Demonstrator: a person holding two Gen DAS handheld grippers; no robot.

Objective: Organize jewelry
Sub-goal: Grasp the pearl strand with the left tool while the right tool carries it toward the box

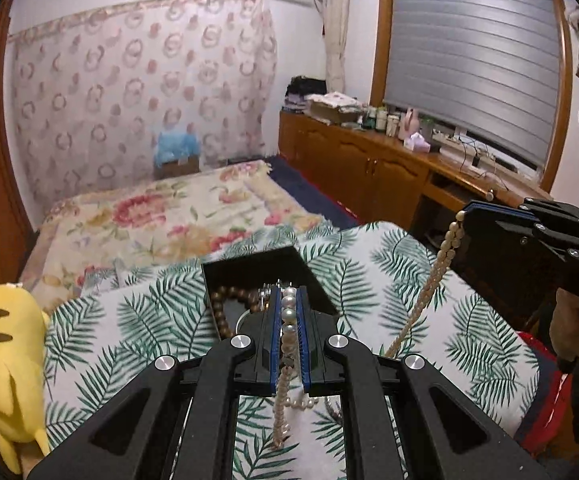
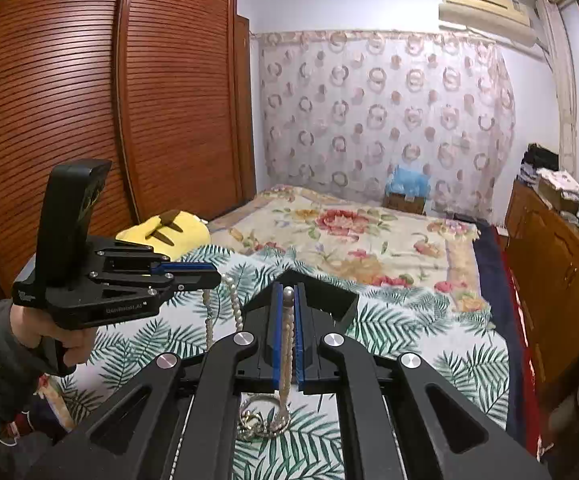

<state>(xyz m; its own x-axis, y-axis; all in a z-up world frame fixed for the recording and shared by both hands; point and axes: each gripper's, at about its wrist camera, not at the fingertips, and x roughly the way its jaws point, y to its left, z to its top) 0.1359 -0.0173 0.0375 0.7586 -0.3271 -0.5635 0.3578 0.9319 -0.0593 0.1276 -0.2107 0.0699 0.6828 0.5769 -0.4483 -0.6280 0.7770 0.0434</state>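
You see glossy pearl strand [image 1: 288,312], matt black plastic gripper arms with blue ribbed pads [image 1: 302,336], printed leaf cloth [image 1: 389,276], slatted varnished wood wardrobe [image 2: 89,92].

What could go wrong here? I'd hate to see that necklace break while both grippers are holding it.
1. The left hand-held gripper and right hand-held gripper both clamp the white pearl necklace; pulling apart could snap its string.
2. Silver rings lie tangled by the hanging strand and may get dragged along.
3. The brown wooden bead bracelet in the black box could snag.
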